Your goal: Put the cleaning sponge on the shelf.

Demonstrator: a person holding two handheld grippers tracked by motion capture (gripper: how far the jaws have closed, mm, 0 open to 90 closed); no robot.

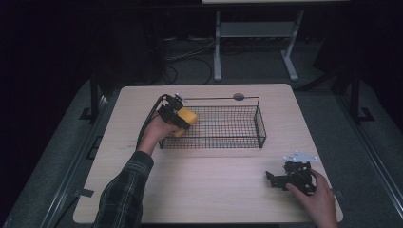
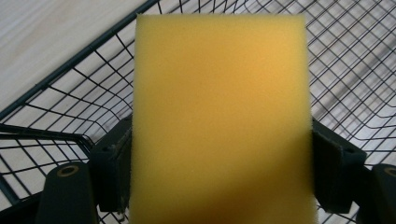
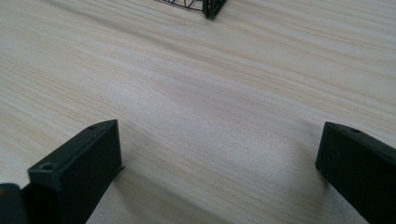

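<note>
The light wooden table (image 1: 209,190) carries a black wire basket (image 1: 228,126) at its middle. Over the basket's left end, above the near wall, the left gripper (image 1: 183,121) is clamped on a yellow sponge (image 2: 219,121). The right gripper (image 1: 280,180) rests on bare tabletop near the right corner, jaws wide apart, nothing between them.

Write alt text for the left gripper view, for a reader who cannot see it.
A yellow sponge is clamped upright between the two black jaws of the left gripper and takes up most of the picture. Behind it lies the black wire basket, with the pale wooden table beyond the basket's rim at upper left.
</note>
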